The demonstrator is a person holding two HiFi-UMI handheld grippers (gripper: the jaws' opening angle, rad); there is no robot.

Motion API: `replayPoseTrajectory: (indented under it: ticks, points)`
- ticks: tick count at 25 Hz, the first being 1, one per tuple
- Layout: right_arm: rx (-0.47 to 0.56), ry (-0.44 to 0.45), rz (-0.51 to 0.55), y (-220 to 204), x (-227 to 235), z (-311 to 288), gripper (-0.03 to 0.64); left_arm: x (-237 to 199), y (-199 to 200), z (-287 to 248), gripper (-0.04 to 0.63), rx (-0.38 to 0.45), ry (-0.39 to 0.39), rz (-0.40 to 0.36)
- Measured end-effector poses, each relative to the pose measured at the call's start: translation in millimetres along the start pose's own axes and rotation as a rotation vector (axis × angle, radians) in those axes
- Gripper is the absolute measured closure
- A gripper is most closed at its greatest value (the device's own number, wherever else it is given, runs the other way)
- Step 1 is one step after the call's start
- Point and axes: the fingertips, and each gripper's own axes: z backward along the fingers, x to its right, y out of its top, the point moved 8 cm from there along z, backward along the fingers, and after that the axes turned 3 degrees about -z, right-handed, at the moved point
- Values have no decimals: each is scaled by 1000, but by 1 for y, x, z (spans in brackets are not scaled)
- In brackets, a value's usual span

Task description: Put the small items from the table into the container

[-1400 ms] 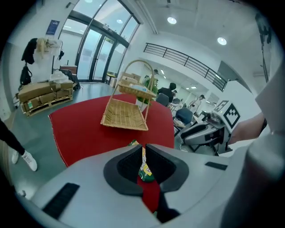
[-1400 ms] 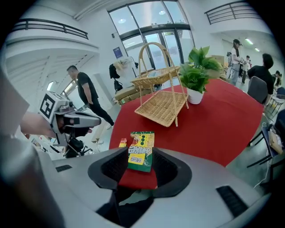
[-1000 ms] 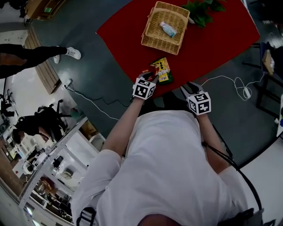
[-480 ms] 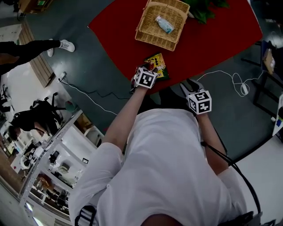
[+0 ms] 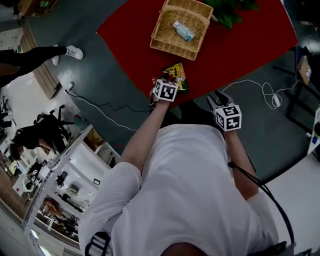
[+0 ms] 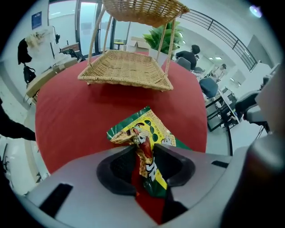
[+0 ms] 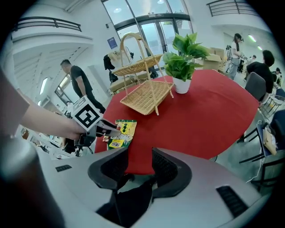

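A yellow-green snack packet point(image 5: 176, 74) lies near the front edge of the red table point(image 5: 245, 50). My left gripper point(image 5: 170, 81) is down on it. In the left gripper view the packet point(image 6: 141, 133) stands crumpled between the closing jaws of my left gripper point(image 6: 145, 155), whose pads pinch it. A two-tier wicker basket point(image 5: 161, 42) stands further back and holds a small clear bottle point(image 5: 183, 31). My right gripper point(image 5: 218, 99) hovers off the table's near edge. In its own view my right gripper point(image 7: 136, 167) is open with nothing between the jaws.
A potted green plant point(image 5: 231, 10) stands behind the basket on the right. A white cable point(image 5: 260, 92) trails over the floor by the table, and chairs stand at the right. A person's legs point(image 5: 30, 55) are at the far left.
My left gripper has moved forward and down onto the snack packet and closed round it. The right gripper has shifted only slightly.
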Motion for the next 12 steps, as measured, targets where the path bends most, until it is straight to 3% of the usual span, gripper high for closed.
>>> replayPoseTrajectory:
  ticks: [3,12]
  points:
    - [2,3,6,3,0,-3,443,0,1,3,499,11,-22,5]
    - [8,6,27,10,-7,-4,443,-5,2,25,520,72,-35,2]
